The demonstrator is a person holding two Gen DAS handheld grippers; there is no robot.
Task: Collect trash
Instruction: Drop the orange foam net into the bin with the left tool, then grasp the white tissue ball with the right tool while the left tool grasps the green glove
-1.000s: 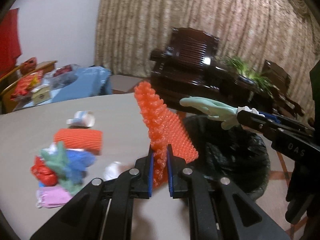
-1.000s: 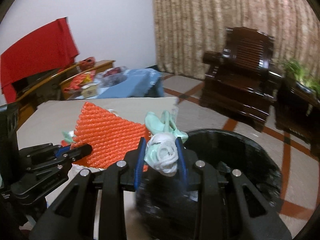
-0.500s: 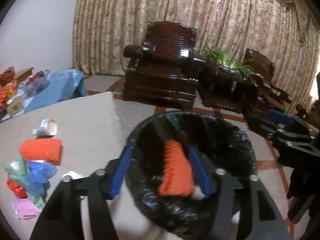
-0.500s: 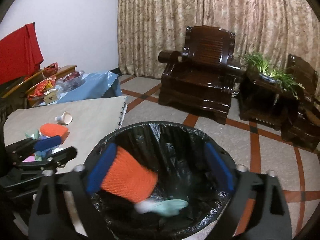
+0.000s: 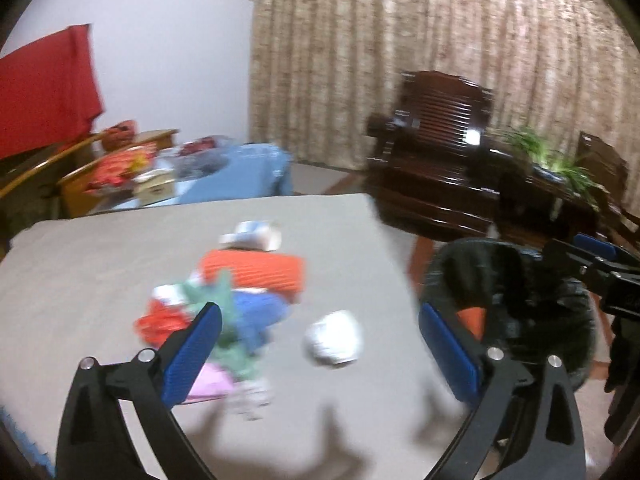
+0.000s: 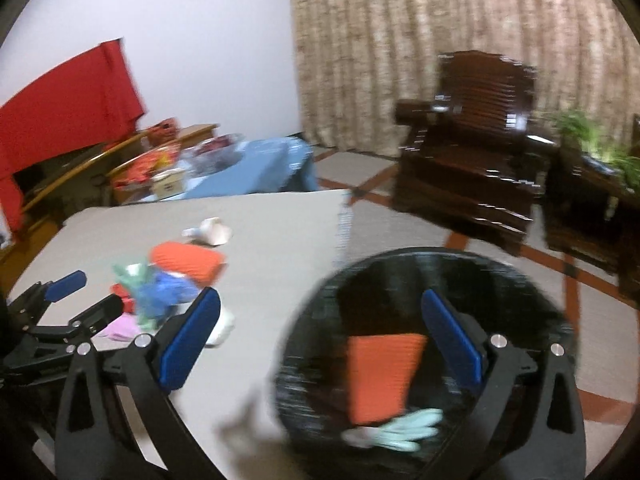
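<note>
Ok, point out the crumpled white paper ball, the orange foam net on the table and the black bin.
crumpled white paper ball (image 5: 334, 338), left wrist view, its middle.
orange foam net (image 5: 252, 270), left wrist view, its ribbed top.
black bin (image 6: 400, 264), right wrist view, far rim.

Ahead of me a beige patterned curtain (image 5: 440, 60) covers the far wall, and a dark wooden armchair (image 5: 436, 160) stands in front of it on a tiled floor (image 6: 600, 280) with red-brown lines. To its right I see a green potted plant (image 6: 592, 140) on a dark wooden stand. At left a red cloth (image 6: 68, 96) hangs against the white wall (image 5: 168, 40), above a wooden side table (image 6: 132, 156) with blurred packets. Beside that lies a blue cloth (image 6: 272, 168) with clutter on it.
</note>
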